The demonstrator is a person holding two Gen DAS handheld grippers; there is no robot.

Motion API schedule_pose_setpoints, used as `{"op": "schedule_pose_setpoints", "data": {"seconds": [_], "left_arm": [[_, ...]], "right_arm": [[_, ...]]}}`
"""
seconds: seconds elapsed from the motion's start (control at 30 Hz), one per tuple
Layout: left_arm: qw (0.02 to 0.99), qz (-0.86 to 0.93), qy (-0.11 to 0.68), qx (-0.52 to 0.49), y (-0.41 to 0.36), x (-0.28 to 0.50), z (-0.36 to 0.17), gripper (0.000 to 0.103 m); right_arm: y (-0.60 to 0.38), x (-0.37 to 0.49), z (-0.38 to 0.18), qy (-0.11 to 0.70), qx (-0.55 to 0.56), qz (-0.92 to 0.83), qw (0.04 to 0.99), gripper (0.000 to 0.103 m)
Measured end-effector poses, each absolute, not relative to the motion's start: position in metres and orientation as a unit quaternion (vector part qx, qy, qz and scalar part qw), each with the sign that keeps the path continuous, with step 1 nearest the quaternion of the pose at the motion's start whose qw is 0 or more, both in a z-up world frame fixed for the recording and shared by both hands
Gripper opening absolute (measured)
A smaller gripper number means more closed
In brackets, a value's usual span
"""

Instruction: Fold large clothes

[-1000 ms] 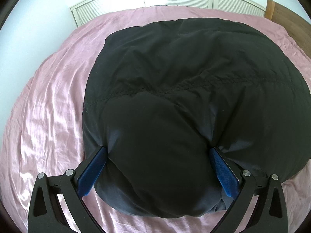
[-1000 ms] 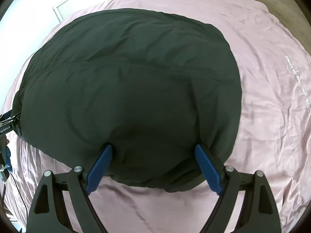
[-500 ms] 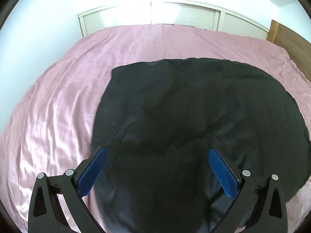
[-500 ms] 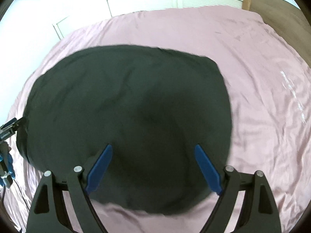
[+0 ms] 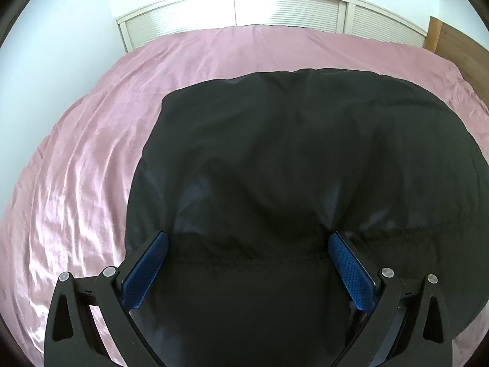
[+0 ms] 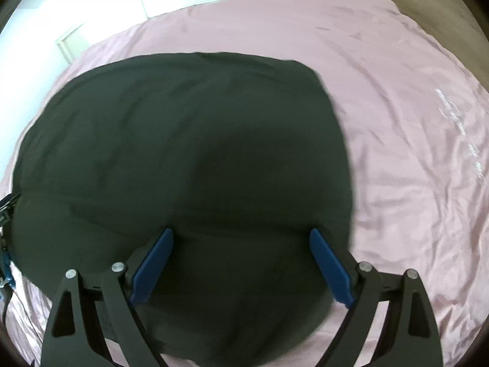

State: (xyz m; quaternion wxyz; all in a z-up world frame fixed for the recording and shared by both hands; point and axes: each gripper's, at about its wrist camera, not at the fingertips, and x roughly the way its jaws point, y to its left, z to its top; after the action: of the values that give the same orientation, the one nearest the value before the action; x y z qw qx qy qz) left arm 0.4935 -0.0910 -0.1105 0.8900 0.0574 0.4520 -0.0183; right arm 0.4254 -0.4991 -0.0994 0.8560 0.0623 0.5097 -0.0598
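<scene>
A large black padded garment (image 5: 305, 153) lies spread on the pink bed sheet (image 5: 91, 168). In the left wrist view it fills the middle and right, with a stitched seam running across between the fingers. My left gripper (image 5: 247, 235) hovers over its near part, jaws wide apart, and the blue pads do not press the cloth. In the right wrist view the garment (image 6: 183, 137) fills the left and middle, somewhat blurred. My right gripper (image 6: 240, 231) hangs over its near right corner; its jaws are opening, with cloth below them but none pinched.
Bare pink sheet (image 6: 412, 153) stretches to the right of the garment and beyond it. White louvred doors (image 5: 290, 9) stand behind the bed, and a wooden headboard (image 5: 458, 46) at the far right. Black and blue gear (image 6: 6, 214) shows at the left edge.
A second ago the garment bulged up between both pairs of fingers. Both grippers have since drawn back, and the cloth now lies flatter below them. More pink sheet shows beyond it.
</scene>
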Motion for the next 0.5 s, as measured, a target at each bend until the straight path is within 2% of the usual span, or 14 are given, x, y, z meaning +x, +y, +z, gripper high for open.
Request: {"op": "schedule_pose_setpoints", "data": {"seconds": [0.5], "left_arm": [[0.898, -0.008, 0.434, 0.068, -0.078, 0.469, -0.086, 0.102]], "right_arm": [[-0.558, 0.375, -0.086, 0.504, 0.098, -0.120, 0.850, 0.097]]}}
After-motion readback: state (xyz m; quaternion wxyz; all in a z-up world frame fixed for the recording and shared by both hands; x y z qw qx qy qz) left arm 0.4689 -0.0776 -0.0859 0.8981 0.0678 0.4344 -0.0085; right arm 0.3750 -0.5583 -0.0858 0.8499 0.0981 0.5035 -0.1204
